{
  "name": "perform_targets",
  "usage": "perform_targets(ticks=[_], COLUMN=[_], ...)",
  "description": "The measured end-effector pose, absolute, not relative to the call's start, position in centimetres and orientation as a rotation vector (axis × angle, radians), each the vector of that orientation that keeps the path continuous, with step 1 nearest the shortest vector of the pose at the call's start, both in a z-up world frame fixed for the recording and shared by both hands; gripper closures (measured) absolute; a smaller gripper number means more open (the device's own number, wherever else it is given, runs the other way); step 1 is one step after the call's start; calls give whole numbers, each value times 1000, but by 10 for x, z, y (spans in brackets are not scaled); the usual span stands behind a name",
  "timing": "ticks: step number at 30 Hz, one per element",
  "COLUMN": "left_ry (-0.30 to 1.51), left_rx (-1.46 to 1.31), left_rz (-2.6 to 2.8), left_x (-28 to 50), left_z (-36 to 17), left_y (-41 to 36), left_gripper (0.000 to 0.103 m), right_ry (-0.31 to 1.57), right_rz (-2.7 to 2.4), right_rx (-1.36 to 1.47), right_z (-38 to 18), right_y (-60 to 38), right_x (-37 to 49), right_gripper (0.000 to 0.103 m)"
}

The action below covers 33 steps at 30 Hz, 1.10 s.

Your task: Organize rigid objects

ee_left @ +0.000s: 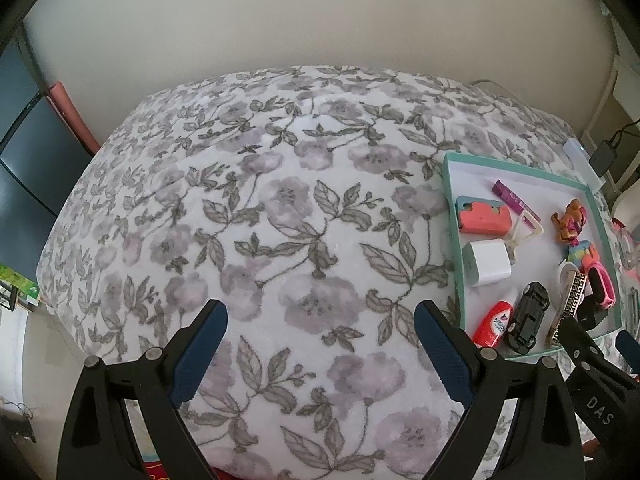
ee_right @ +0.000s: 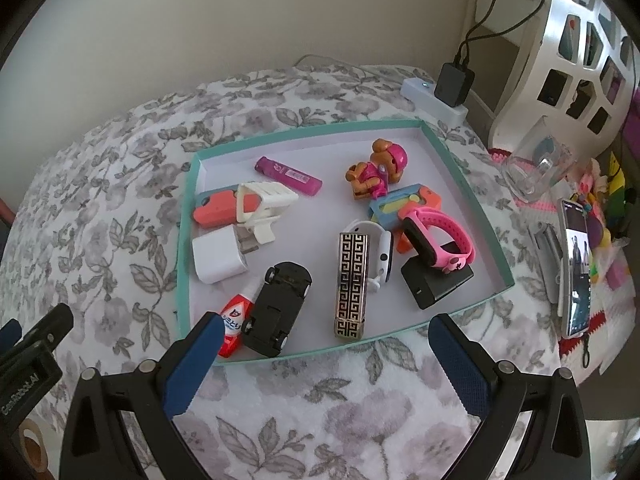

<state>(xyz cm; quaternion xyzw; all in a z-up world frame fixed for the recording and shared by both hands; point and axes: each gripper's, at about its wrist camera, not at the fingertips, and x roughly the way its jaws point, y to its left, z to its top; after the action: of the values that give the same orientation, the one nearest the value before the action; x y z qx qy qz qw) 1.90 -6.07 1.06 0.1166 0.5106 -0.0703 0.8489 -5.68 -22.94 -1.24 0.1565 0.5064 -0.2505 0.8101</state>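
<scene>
A teal-rimmed box lid [ee_right: 312,130] [ee_left: 452,216] lies on the floral blanket and holds several small things: a black toy car [ee_right: 278,306] [ee_left: 527,322], a red glue bottle [ee_right: 234,326] [ee_left: 493,323], a black-and-gold patterned bar [ee_right: 352,282], a white charger cube [ee_right: 218,259] [ee_left: 486,262], a purple lighter [ee_right: 288,175], a pink watch band [ee_right: 440,236] on a black block, a toy pup figure [ee_right: 378,170]. My right gripper [ee_right: 326,326] stands open at the lid's near edge, empty. My left gripper [ee_left: 320,314] is open over bare blanket, left of the lid.
A phone [ee_right: 576,268] with a lit screen stands right of the lid, by a clear cup [ee_right: 536,164] and bright toys. A white power strip [ee_right: 434,98] with a black adapter lies behind the lid. A white lattice basket [ee_right: 580,40] stands at the far right.
</scene>
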Motion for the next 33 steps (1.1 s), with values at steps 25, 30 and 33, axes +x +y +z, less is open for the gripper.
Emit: perform_targets(ticks=[25,30,33], left_ry=[1070,1072,1074], left_rx=[276,280,284], left_rz=[-106,-103,-100], left_x=[22,22,23], left_z=[6,6,5], left_y=[-61,-61,-60], left_gripper=[8,8,8], right_ry=[1089,1091,1093], right_rz=[-527,-527,-526], right_rx=[329,328,327], right_z=[-15,-15,-16], right_y=[-229,-229,-229], right_x=[-55,-54,-54], right_gripper=[0,0,0])
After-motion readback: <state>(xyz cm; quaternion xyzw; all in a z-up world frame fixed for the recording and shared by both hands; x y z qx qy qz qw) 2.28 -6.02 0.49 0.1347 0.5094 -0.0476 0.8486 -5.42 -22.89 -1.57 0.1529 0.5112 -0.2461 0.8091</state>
